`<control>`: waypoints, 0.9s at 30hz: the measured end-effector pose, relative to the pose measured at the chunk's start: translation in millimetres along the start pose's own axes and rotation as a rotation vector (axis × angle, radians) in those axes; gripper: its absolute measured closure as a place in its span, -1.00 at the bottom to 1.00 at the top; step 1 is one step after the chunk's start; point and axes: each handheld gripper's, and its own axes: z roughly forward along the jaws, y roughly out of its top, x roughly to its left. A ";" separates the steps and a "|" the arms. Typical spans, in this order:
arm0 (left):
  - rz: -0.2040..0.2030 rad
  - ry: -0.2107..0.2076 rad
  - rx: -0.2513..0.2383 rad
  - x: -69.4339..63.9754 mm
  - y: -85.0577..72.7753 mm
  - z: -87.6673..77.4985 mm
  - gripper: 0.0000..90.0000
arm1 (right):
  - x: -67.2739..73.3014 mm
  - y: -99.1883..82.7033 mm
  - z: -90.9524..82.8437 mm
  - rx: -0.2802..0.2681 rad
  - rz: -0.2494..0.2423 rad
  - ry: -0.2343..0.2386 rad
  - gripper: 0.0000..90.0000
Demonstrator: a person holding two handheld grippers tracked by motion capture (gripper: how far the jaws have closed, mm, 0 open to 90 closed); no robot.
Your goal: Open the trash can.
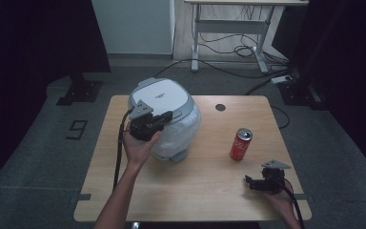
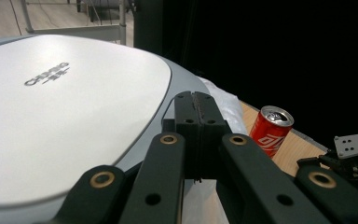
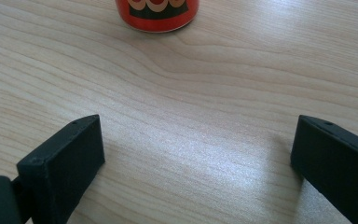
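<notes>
Cooker [image 1: 164, 119] sits left of the can [image 1: 240, 143] on the bench [image 1: 205, 186]: bulky, likely heavy, smooth lid slippery. Left gripper [image 2: 196, 105], jaws closed empty, rests at its lid edge. Right gripper [image 3: 198, 154], jaws wide, empty, near the can.

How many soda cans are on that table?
1. The red can stands upright right of the white cooker, ahead of the right gripper. The cooker could hide something behind it.

The table [image 3: 205, 112] is pale wood-grain laminate with a smooth, faintly sheened top. The rice cooker [image 2: 60, 112] has a smooth satin white-and-grey plastic lid, while the red soda can [image 2: 271, 131] is glossy printed metal. Both grippers' jaws are matt black plastic.
</notes>
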 end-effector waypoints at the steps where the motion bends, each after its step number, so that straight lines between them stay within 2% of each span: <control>1: 0.000 0.000 0.000 0.0 0.0 0.0 0.98 | 0.0 0.0 0.0 0.000 0.000 0.000 -0.95; 15: 0.008 0.008 0.036 0.4 6.8 19.8 0.98 | 0.5 -0.7 -1.1 -0.002 0.000 0.000 -0.91; 27: -0.021 -0.015 0.020 3.5 4.9 21.8 0.99 | 1.0 -1.2 -1.9 -0.006 -0.001 0.002 -0.89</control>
